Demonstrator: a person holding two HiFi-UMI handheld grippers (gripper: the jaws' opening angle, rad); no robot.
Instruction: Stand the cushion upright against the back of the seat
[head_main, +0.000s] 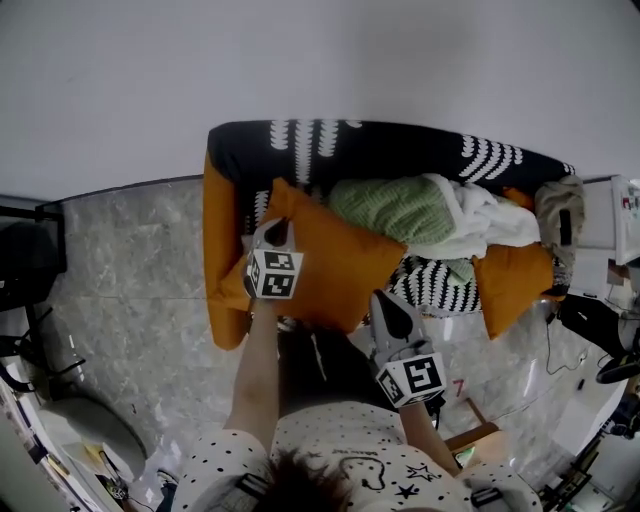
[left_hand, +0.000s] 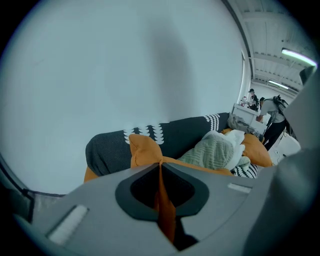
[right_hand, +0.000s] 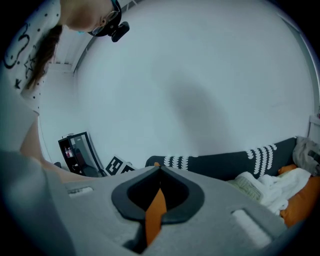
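An orange cushion (head_main: 335, 262) lies tilted on the sofa seat, one corner up against the black backrest with white leaf print (head_main: 400, 150). My left gripper (head_main: 272, 230) is shut on the cushion's left edge. In the left gripper view a strip of orange fabric (left_hand: 163, 202) is pinched between the jaws of the left gripper (left_hand: 161, 166), and the cushion's corner (left_hand: 145, 150) stands up beyond them. My right gripper (head_main: 384, 300) is shut on the cushion's front right edge. In the right gripper view, orange fabric (right_hand: 155, 212) shows between the jaws of the right gripper (right_hand: 160, 172).
A green knitted blanket (head_main: 395, 207) and a white cloth (head_main: 480, 220) are piled on the seat to the right. A second orange cushion (head_main: 512, 285) leans at the sofa's right end. A dark chair (head_main: 25, 260) stands at the left on the marble floor (head_main: 130, 300).
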